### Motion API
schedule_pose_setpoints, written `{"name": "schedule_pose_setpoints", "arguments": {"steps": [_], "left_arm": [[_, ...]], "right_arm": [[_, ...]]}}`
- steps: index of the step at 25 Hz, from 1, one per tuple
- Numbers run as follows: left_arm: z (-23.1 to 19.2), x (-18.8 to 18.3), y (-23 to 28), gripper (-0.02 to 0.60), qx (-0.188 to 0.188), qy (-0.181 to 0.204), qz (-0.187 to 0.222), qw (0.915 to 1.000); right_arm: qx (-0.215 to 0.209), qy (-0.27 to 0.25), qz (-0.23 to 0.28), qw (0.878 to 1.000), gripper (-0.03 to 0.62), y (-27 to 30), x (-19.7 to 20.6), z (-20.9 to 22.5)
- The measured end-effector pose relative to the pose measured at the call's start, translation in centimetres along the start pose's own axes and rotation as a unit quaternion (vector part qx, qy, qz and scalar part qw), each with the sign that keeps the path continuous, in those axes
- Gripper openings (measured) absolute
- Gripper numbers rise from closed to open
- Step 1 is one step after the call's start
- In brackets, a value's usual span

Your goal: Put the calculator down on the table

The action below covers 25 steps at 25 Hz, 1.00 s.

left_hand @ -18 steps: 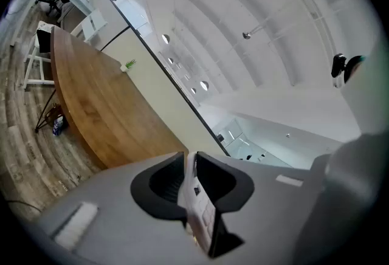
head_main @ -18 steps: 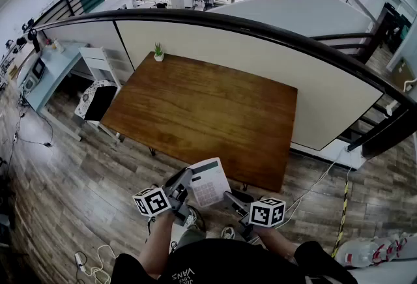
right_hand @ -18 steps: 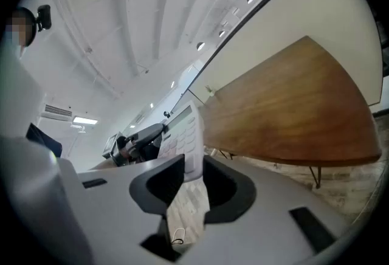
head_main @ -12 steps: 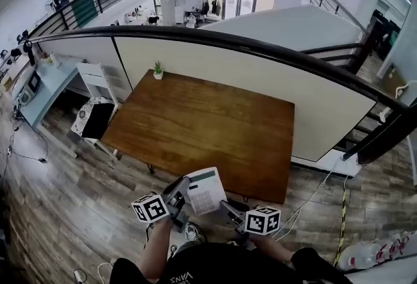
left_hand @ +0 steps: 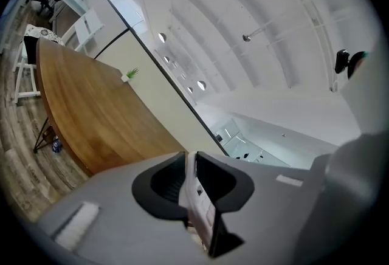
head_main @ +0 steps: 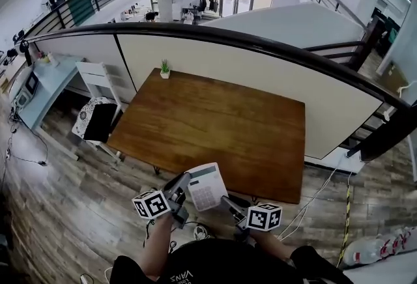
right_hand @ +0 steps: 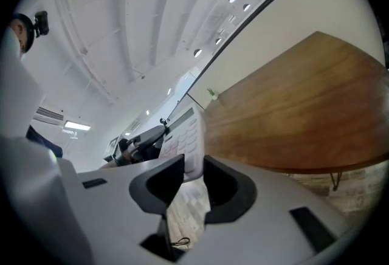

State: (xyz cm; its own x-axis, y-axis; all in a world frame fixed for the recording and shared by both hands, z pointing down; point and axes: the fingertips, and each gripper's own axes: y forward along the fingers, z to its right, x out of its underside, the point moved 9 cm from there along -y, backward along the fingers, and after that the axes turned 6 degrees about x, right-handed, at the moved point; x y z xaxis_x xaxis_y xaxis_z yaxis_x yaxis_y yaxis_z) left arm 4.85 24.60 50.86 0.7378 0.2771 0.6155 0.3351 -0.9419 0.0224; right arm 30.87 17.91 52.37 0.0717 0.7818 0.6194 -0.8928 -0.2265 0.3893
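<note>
Head view: the calculator (head_main: 207, 186) is held in the air by its left edge in the left gripper (head_main: 183, 182), at the near edge of the wooden surface (head_main: 215, 120) and not laid on it. The right gripper (head_main: 228, 202) is seen just beside the calculator's lower right corner.

Left gripper view: the left gripper (left_hand: 191, 160) is clamped narrow on the calculator (left_hand: 199, 200), seen edge-on between the pads. The surface (left_hand: 91, 106) lies ahead, with a small potted plant (left_hand: 129, 74) at its far edge.

Right gripper view: the right gripper (right_hand: 193, 163) is spread wide with nothing pressed. The calculator (right_hand: 184, 136) is seen at the tips, keys visible. The surface (right_hand: 304, 106) is at the right.
</note>
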Motion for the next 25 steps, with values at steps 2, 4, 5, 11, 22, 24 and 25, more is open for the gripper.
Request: {"name": "schedule_pose_setpoints", "arguments": {"steps": [2,4,5,11,22,24,25], "left_arm": [[-0.9,-1.0,-0.3,0.060,0.002,0.001,-0.003,1.0000],[-1.8,-1.9,-0.9,0.060,0.000,0.000,-0.006,1.0000],[-2.3,-2.2,-1.1,0.060,0.000,-0.001,-0.008,1.0000],[-4.2,-3.7,-1.3,0.060,0.008,-0.005,-0.019,0.9998],[-7.7,-6.4,1.2,0.060,0.002,-0.028,-0.019,0.9994],[-8.4,-7.1,2.1,0.060,-0.004,-0.028,-0.020,0.9994],[-8.8,-7.5,2.6,0.060,-0.005,-0.028,-0.020,0.9994]], "right_arm": [[0.003,0.000,0.001,1.000,0.109,1.2,-0.1,-0.6],[0.006,0.001,0.001,1.000,0.109,2.4,0.1,-1.2],[0.009,0.002,0.001,1.000,0.109,2.9,0.2,-1.5],[0.023,0.013,0.004,1.000,0.109,5.1,0.6,-2.3],[0.037,0.007,-0.019,0.999,0.109,9.0,-2.8,-1.1],[0.037,0.005,-0.025,0.999,0.109,9.9,-3.8,-0.6],[0.036,0.004,-0.027,0.999,0.109,10.4,-4.4,-0.4]]}}
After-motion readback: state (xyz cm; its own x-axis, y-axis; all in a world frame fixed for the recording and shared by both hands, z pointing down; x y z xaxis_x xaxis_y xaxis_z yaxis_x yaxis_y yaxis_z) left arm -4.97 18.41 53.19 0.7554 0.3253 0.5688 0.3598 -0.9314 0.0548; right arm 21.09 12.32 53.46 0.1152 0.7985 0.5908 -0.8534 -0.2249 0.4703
